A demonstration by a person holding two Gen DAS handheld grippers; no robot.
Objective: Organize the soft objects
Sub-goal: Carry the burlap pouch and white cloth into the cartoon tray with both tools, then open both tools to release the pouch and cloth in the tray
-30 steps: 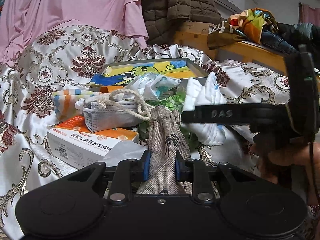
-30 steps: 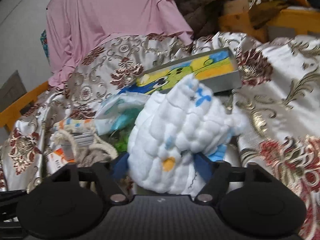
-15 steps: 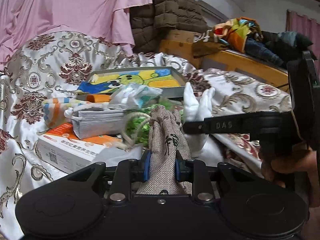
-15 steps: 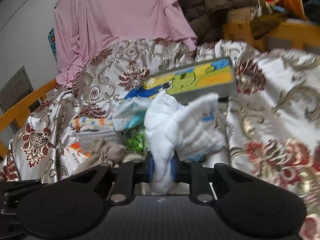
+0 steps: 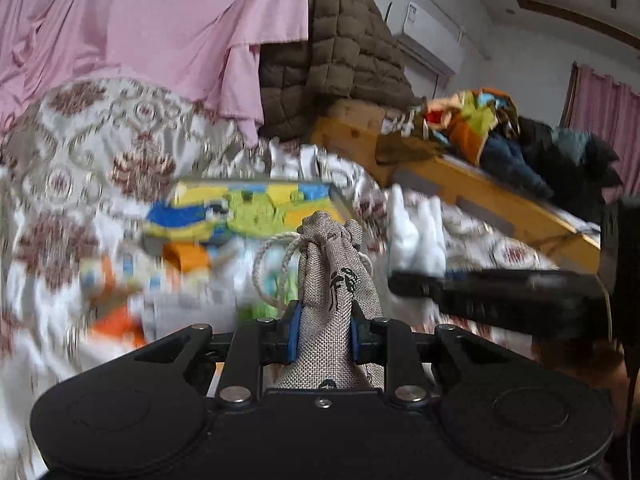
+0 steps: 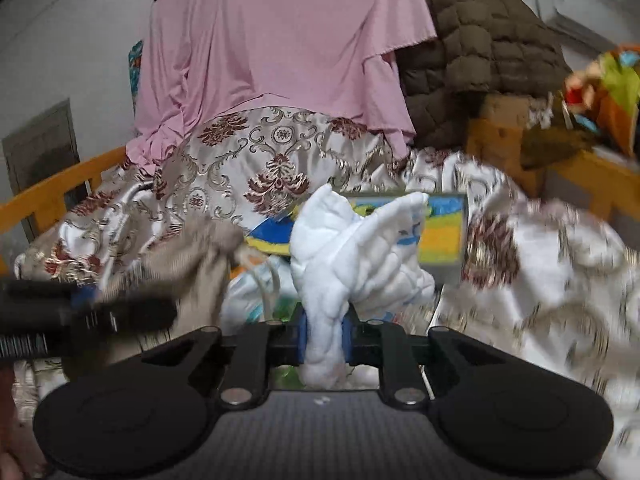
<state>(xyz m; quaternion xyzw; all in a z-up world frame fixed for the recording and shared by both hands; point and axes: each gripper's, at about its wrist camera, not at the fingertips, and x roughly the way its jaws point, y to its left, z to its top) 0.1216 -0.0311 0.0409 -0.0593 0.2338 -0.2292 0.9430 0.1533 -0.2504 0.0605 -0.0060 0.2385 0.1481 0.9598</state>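
My left gripper (image 5: 323, 334) is shut on a grey burlap drawstring pouch (image 5: 334, 284) and holds it upright above the pile; its cord loops to the left. My right gripper (image 6: 324, 334) is shut on a white quilted cloth with blue marks (image 6: 360, 256) and holds it lifted. The cloth (image 5: 416, 236) and the right gripper also show at the right of the left wrist view. The pouch (image 6: 188, 264) shows blurred at the left of the right wrist view.
A colourful cartoon box (image 5: 248, 208) lies behind on the patterned satin bedspread (image 6: 264, 160). Blurred packets, a grey mask pack and an orange box (image 5: 120, 320) lie left of the pouch. A pink cloth (image 6: 272, 48), brown quilted jacket (image 5: 340, 64) and wooden frame (image 5: 500, 196) stand behind.
Both grippers have risen with their loads. The right gripper has closed from a loose hold to a tight pinch on the white cloth. The pouch has lifted off the pile.
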